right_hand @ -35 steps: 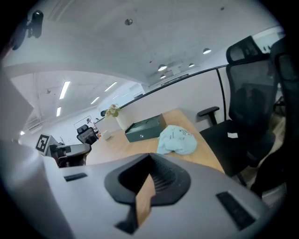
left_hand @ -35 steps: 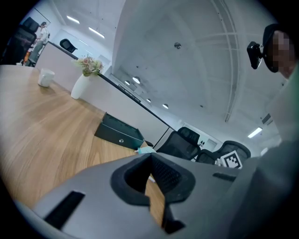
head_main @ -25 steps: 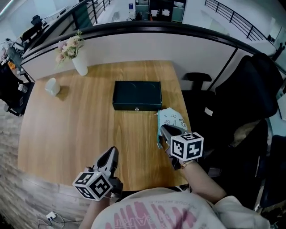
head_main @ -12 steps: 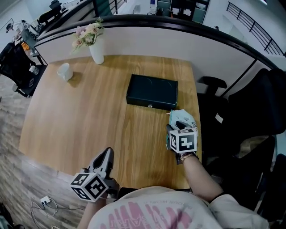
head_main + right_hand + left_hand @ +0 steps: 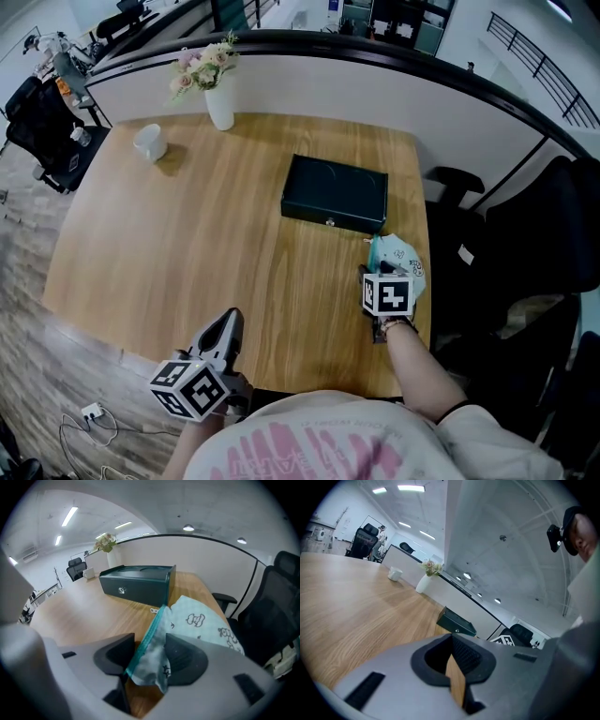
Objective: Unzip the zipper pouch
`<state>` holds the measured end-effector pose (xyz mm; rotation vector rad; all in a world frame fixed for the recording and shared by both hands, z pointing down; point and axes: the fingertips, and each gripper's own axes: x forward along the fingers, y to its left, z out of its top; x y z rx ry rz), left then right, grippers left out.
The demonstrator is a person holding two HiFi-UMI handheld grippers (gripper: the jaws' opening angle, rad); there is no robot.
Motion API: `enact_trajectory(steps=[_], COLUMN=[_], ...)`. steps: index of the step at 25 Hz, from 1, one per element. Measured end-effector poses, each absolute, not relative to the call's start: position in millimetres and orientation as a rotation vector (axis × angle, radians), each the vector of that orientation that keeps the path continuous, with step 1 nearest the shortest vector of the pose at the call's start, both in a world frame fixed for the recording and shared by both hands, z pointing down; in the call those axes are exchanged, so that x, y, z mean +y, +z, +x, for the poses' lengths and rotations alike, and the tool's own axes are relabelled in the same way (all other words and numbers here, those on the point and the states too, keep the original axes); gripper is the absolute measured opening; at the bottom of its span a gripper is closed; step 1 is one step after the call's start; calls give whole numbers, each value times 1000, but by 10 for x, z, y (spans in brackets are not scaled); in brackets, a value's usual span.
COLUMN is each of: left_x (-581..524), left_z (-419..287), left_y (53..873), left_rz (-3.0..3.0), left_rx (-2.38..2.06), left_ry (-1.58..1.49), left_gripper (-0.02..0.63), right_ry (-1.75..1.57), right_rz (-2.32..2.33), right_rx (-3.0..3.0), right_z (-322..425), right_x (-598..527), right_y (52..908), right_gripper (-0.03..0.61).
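The zipper pouch, pale mint with small printed figures and a teal zipper edge, lies near the table's right edge, beside the dark box. My right gripper points steeply down over the pouch's near end. Its jaws have just been opening and now stand wide, and the crumpled end of the pouch rises between the pads without being pressed. A small zipper pull lies on the wood by the zipper edge. My left gripper hovers at the table's front edge, shut, with nothing in it.
A dark green metal box sits mid-table just beyond the pouch. A white vase with flowers and a white cup stand at the far left of the wooden table. Black office chairs crowd the right side.
My right gripper has come down over the pouch's near end and its jaws have spread apart. The left gripper has shifted only slightly along the front edge.
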<state>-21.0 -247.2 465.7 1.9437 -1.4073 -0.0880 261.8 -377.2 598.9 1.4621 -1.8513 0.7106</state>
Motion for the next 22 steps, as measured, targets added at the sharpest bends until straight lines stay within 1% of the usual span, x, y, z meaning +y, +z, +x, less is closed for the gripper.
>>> enact_trajectory(steps=[1,2,3,7,12,16,19,22], left_x=[-2470,-2466,-2461,-2442,-2456,-2491,-2490,-2467], left_z=[-231,-253,-275,-326,-326,-296,-242,-196], left_y=[4652,4647,4641,4641,4649,4601,4566,4536], left_rz=[1944,1945,1946,1955,1984,2030,2071,2118], left_rx=[-1405,-1403,-1401,-1378,-1314,-1249,-1186,-1119], left_ry=[-90,-92,-94,-98,-94,-91,-81,-63], left_gripper=[2,2,2,3,2,2,2,2], right_ry=[716,727,741,796,969,1096,1082,991], right_rz=[1463,1466,1471,1494,1408,1324,1248,1167], right_rx=[-1857,-1860,-1861,-1864,-1921,-2010,-2088,-2164], right_z=[2614,2612,2614,2630,2503,2310,2155,2001], right_x=[-3762,-3747,-3730,-3640,-3322,-2974,-2731,-2523], right_y=[5989,5986,5985,5989,6001,5854,5649,5388], right_gripper=[200,167,110,40,26,18,18,20])
